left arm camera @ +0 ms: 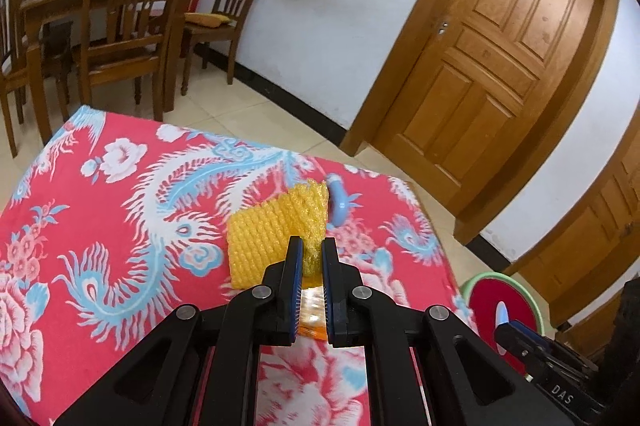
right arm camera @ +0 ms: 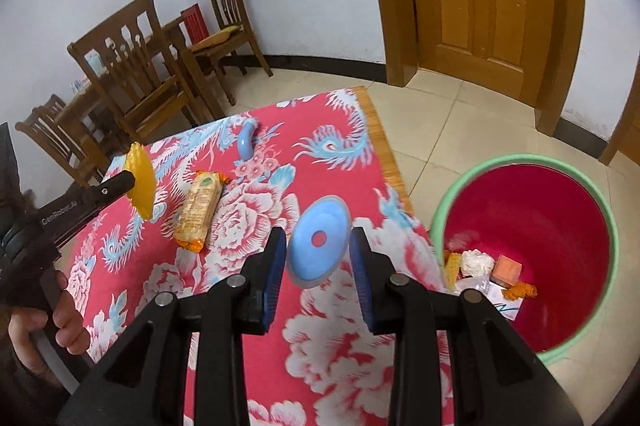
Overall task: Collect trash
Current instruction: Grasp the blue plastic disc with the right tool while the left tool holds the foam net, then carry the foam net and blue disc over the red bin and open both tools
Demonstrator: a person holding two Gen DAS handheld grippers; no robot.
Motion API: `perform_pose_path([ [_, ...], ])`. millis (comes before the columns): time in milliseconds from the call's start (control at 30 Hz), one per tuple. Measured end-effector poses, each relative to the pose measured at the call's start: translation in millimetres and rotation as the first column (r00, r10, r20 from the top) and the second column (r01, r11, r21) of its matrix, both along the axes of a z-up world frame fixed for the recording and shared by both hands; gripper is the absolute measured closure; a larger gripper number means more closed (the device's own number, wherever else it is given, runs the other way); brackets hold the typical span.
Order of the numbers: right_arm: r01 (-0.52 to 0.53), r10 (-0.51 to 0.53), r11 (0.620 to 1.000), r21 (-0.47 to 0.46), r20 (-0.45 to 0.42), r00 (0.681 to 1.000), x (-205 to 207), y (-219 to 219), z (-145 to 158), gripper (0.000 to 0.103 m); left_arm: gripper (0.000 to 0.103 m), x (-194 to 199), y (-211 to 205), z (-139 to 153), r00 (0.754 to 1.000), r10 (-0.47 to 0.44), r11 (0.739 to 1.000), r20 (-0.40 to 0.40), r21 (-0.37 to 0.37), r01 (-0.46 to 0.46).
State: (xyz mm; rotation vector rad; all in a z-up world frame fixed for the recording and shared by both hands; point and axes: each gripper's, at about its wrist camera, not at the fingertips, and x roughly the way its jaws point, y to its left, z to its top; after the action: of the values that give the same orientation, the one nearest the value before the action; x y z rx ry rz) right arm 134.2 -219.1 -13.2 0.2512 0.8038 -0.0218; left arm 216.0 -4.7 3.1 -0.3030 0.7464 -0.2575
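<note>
- Left hand-held gripper [left arm camera: 308, 252]: jaws narrowed onto the yellow foam net [left arm camera: 276, 230], which is clamped between the blue pads and lifted above the surface [left arm camera: 100, 226] — the right wrist view shows the net edge-on, clear of the cloth.
- Right hand-held gripper [right arm camera: 319, 242]: jaws set wide, with a blue disc [right arm camera: 318, 240] between the fingertips; whether the pads touch it cannot be told.
- Snack wrapper [right arm camera: 200, 210]: lies flat on the red floral cloth, below the left hand-held gripper.
- Blue curved piece [right arm camera: 246, 142]: rests near the far edge of the surface.
- Red bin [right arm camera: 560, 210] with green rim: stands on the floor just beside the surface — it holds crumpled paper and orange scraps.
</note>
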Motion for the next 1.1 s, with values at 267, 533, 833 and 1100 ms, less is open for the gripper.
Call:
perform_pose_path([
  [267,0.051,-0.052,0.998,0.023,0.029,0.998,-25.5,-33.3,6.8,0.068,0.094,-15.7,-32.0,18.4,0.997,-0.071,0.997,0.024,0.005,0.071],
  [533,0.106,-0.108,0.993,0.043,0.038,0.993,-44.4,-67.1,7.4,0.068,0.094,-30.6,-75.5,29.9,0.987,-0.154,0.988,0.041,0.019,0.153],
  [833,0.175,-0.177,0.983,0.062,0.028,0.984,-63.8,-105.4,-0.6,0.068,0.094,-41.3,-125.6,28.0,0.966,-0.258,0.966,0.023,0.006,0.258],
  [1100,0.23,-0.23,0.97,0.074,-0.004,0.973,-74.9,-135.6,-17.1,0.068,0.094,-49.5,-164.2,21.5,0.941,-0.339,0.941,0.0,0.0,0.339],
])
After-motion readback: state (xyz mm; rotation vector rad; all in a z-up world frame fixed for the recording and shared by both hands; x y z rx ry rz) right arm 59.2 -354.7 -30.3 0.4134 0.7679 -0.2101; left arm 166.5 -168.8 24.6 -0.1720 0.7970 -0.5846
